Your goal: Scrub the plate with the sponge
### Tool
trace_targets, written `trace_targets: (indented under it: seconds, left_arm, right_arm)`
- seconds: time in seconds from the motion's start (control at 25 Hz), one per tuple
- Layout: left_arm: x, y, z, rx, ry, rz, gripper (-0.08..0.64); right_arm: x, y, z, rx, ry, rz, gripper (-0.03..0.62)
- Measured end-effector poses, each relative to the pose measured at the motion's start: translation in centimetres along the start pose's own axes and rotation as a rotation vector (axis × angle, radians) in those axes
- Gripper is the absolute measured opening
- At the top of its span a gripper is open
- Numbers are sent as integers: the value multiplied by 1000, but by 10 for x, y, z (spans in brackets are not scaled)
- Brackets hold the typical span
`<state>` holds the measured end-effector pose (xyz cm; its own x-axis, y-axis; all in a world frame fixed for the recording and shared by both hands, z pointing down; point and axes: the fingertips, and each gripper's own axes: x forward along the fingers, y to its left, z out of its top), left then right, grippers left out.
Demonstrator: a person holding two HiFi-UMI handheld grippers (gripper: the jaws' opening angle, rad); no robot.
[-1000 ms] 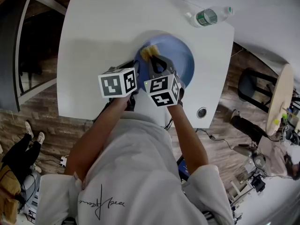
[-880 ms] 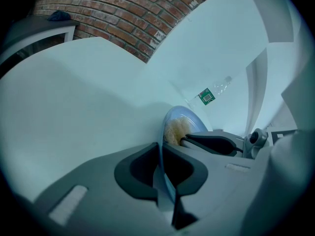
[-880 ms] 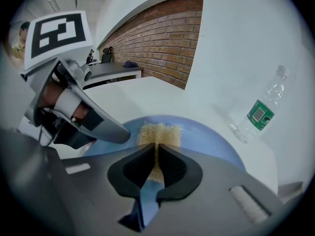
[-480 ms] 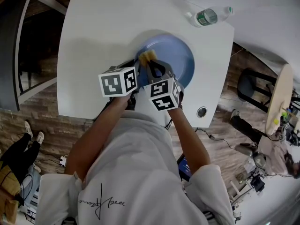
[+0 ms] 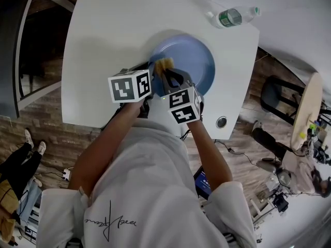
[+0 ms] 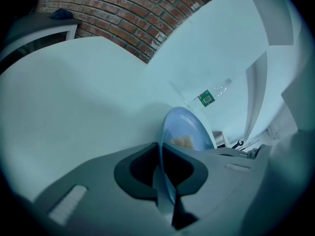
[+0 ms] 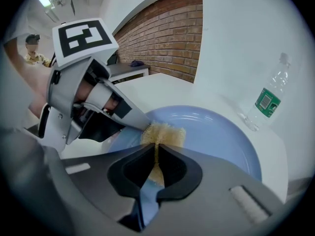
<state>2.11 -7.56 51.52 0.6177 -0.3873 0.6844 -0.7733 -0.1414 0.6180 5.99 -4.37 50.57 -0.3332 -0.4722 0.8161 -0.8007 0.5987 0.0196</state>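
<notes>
A blue plate [image 5: 189, 61] lies on the white table [image 5: 114, 35]. My left gripper [image 5: 147, 75] is shut on the plate's near-left rim; in the left gripper view the rim [image 6: 162, 151] runs edge-on between the jaws of that gripper [image 6: 161, 156]. My right gripper [image 5: 166, 74] is shut on a yellow sponge [image 5: 163, 64], which presses on the plate's left part. In the right gripper view the sponge [image 7: 165, 133] sticks out past the jaws of that gripper [image 7: 156, 155] onto the plate [image 7: 221, 136], right beside the left gripper [image 7: 139, 122].
A plastic water bottle [image 5: 231, 17] with a green label lies on the table beyond the plate, also seen as the bottle [image 7: 268, 100]. A round cable hole [image 5: 221, 122] sits near the table's front right corner. A dark chair [image 5: 279, 94] stands on the floor to the right.
The right gripper has slid the sponge a short way across the plate toward its near-left rim. The left gripper and the plate have stayed put.
</notes>
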Motion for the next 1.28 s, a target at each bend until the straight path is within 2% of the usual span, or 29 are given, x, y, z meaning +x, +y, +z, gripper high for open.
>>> trace_targets:
  seconds: [0.32,1.28]
  left_arm:
    - [0,-1,0,-5,0,-10,35]
    - [-4,1,-2,6,-7,-6,35]
  right_arm:
    - [-7,9,-11,38,3,52,31]
    - [-18,38,-28,35,37,219,31]
